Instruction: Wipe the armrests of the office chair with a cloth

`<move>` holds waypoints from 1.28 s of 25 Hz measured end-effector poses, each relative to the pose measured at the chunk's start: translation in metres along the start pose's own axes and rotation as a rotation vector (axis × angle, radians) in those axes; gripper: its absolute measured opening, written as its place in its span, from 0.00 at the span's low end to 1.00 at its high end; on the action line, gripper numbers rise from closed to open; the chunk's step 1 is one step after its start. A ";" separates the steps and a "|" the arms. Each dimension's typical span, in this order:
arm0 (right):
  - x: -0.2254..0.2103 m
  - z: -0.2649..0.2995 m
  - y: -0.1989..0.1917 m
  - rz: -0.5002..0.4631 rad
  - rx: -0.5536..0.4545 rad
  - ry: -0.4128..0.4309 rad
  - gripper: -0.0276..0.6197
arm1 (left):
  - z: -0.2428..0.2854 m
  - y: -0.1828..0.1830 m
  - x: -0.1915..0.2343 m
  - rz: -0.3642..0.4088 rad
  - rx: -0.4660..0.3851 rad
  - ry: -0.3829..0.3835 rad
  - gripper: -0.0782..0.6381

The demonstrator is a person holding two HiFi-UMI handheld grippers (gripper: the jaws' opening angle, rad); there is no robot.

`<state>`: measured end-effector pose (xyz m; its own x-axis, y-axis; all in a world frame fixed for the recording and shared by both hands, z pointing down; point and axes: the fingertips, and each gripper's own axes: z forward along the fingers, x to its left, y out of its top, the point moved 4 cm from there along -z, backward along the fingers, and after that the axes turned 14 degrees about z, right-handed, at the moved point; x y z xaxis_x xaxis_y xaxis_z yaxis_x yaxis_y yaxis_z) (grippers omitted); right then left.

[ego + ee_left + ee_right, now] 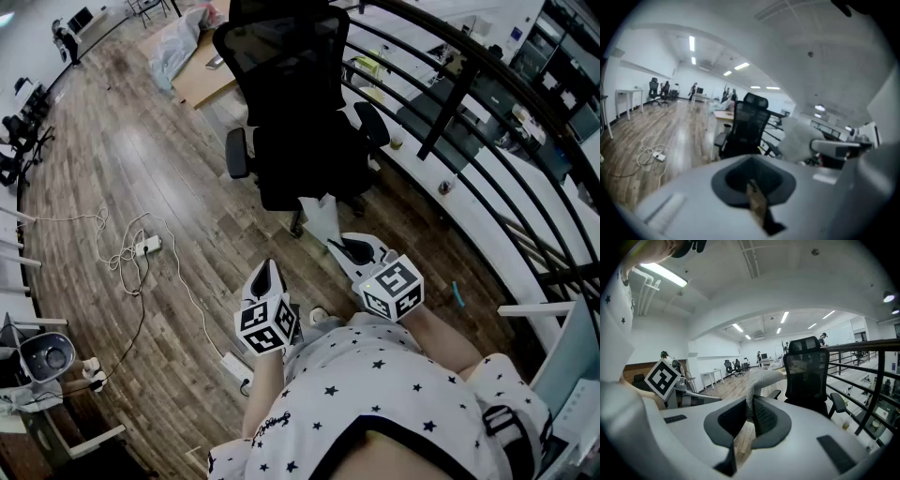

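Right gripper [339, 247] clamped on cloth [321, 217]; left gripper [270, 272] closed, empty; chair [291, 141] well apart. Risks: cloth dragged from thin pinch against armrests [237, 153]; unbraced chair rolling off.

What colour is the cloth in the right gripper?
The cloth is white, with a knit texture; clearest in the right gripper view.

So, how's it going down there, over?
Right tongs shut on cloth. Left tongs shut, empty. Chair ahead, cloth not yet at armrests. Nothing between cloth and chair.
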<state>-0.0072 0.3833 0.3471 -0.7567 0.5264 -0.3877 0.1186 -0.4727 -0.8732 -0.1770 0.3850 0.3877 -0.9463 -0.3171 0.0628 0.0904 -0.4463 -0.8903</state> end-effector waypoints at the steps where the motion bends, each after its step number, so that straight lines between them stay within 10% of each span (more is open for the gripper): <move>1: 0.001 -0.002 -0.001 0.001 -0.001 0.000 0.09 | -0.002 0.000 -0.002 0.003 -0.002 -0.001 0.12; 32: 0.036 0.049 -0.004 0.083 -0.037 0.003 0.09 | 0.006 0.011 0.043 0.045 -0.004 -0.090 0.12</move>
<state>-0.0668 0.3696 0.3514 -0.7414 0.4888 -0.4598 0.2044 -0.4882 -0.8485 -0.2150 0.3613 0.3834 -0.9096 -0.4106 0.0630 0.1304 -0.4263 -0.8951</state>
